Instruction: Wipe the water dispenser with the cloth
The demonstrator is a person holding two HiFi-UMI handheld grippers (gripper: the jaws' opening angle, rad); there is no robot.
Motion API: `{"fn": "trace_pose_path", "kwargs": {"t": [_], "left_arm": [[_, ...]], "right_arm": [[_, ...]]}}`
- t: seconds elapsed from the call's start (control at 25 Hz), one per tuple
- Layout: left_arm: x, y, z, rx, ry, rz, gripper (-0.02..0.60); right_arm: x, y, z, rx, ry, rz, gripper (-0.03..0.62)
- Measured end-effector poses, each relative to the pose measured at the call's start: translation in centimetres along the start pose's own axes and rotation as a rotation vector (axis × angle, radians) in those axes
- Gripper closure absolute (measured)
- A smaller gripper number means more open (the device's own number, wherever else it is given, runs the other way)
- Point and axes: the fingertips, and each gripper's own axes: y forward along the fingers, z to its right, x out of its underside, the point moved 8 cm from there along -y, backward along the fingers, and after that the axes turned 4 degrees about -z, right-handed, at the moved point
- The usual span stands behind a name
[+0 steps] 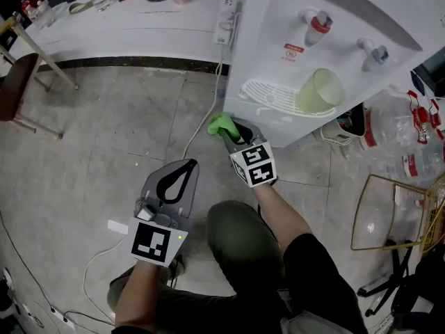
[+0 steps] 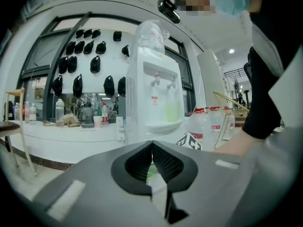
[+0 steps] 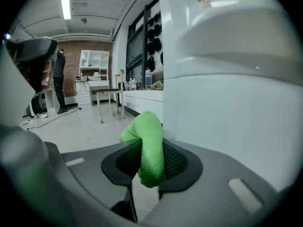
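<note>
The white water dispenser [image 1: 327,54] stands at the upper right of the head view, with two taps and a pale green cup [image 1: 320,91] on its drip tray. My right gripper [image 1: 229,129] is shut on a bright green cloth [image 1: 221,124], held at the dispenser's lower left corner; in the right gripper view the green cloth [image 3: 149,148] bulges between the jaws beside the dispenser's white side [image 3: 232,108]. My left gripper [image 1: 186,165] hangs lower over the floor, shut with nothing in it. The left gripper view shows the dispenser [image 2: 156,98] ahead.
A white counter [image 1: 132,26] with bottles and a cup runs along the back. A white cable [image 1: 201,117] trails over the tiled floor. Water jugs [image 1: 400,134] and a gold wire rack [image 1: 396,214] stand right of the dispenser. A wooden chair [image 1: 21,82] is at far left.
</note>
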Motion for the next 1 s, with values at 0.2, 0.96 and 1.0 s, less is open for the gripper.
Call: {"fn": "trace_pose_path", "kwargs": {"t": [0.2,0.96,1.0], "left_arm": [[-0.5,0.2,-0.1,-0.003,-0.003,0.018,0.578],[0.6,4.2,3.1,0.101,0.043,-0.056,0.578],[0.6,4.3,3.1,0.103,0.045,-0.054,0.578]], "right_arm": [[0.8,1.7,0.9,0.028,-0.004,-0.055,0.485],[10.2,-14.0,15.8,0.38,0.128,-0.163,0.484],[10.5,-14.6,16.4,0.403,0.145,-0.163,0.483]]}}
